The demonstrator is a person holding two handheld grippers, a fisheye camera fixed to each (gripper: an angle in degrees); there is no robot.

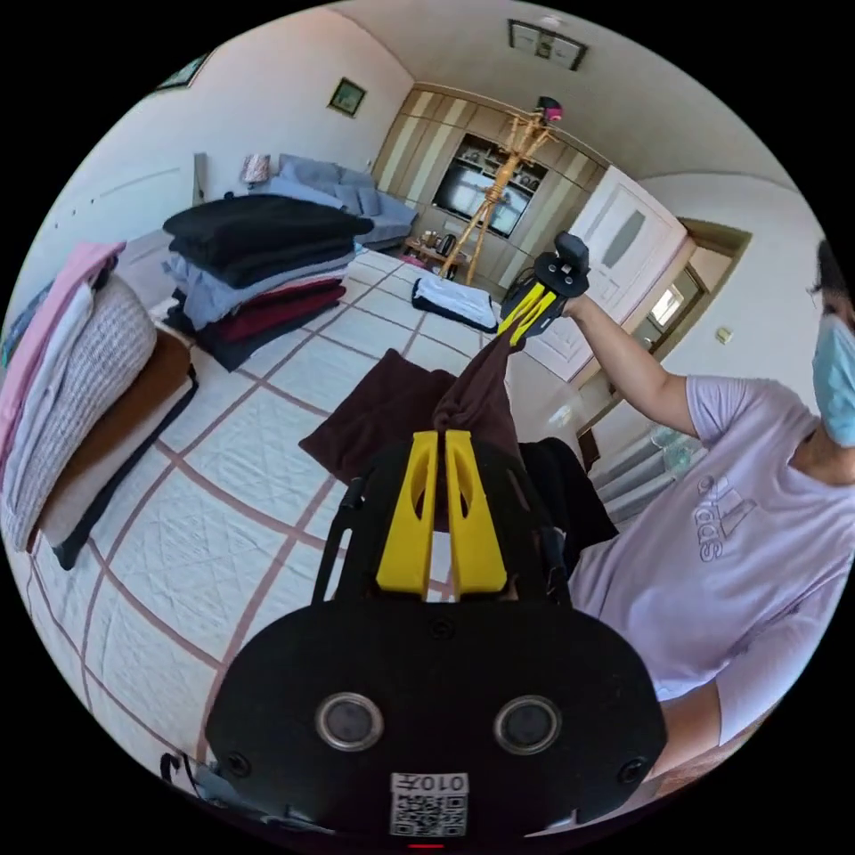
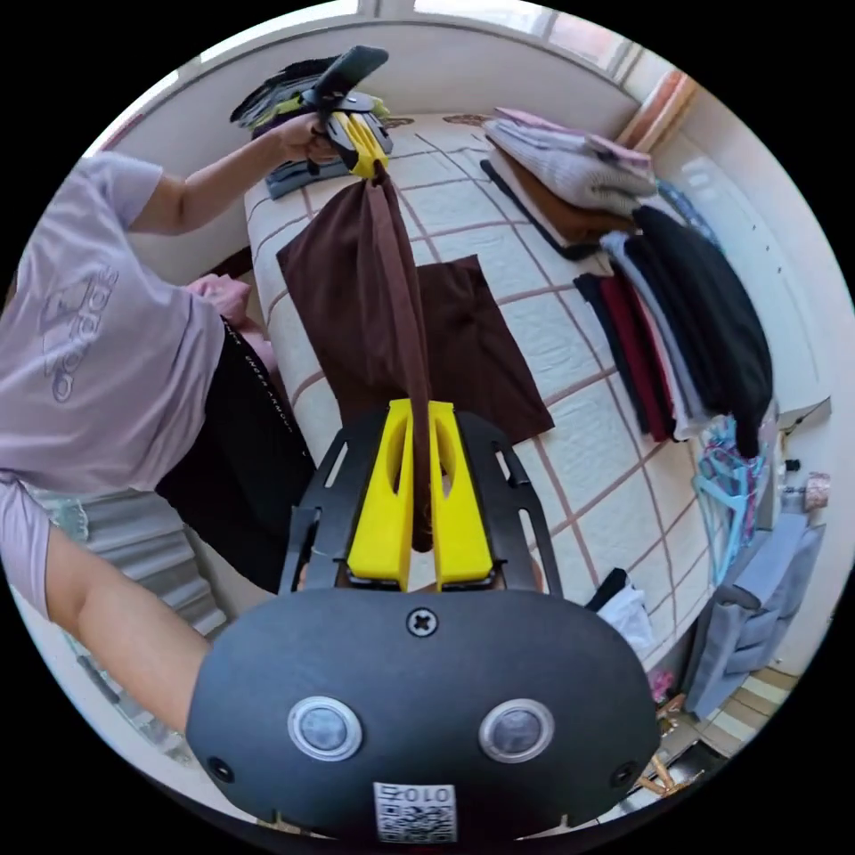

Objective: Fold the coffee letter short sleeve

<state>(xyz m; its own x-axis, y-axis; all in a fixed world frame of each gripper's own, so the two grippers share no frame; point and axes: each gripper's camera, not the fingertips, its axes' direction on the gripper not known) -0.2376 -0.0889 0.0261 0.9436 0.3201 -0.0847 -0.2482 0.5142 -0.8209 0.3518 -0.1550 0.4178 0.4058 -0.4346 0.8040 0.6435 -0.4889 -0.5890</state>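
While my left claw (image 1: 443, 436) and right claw (image 2: 412, 405) each clamp an edge of the dark brown short-sleeve shirt (image 2: 374, 294), it hangs stretched between them, its lower part draped on the white quilted bed (image 2: 570, 427); any lettering is hidden.

1. A bed (image 1: 240, 481) with a white quilted cover crossed by reddish-brown lines takes up the middle of the room.
2. Pale walls (image 1: 267, 98) carry small framed pictures (image 1: 346, 95).
3. A wooden wall unit (image 1: 463, 169) stands at the far end, a bamboo coat stand (image 1: 494, 200) before it.
4. A white door (image 1: 614, 258) sits beside it.
5. A grey sofa (image 1: 356, 191) lies by the wall.
6. Daylight enters through a window (image 2: 499, 13) above the bed.
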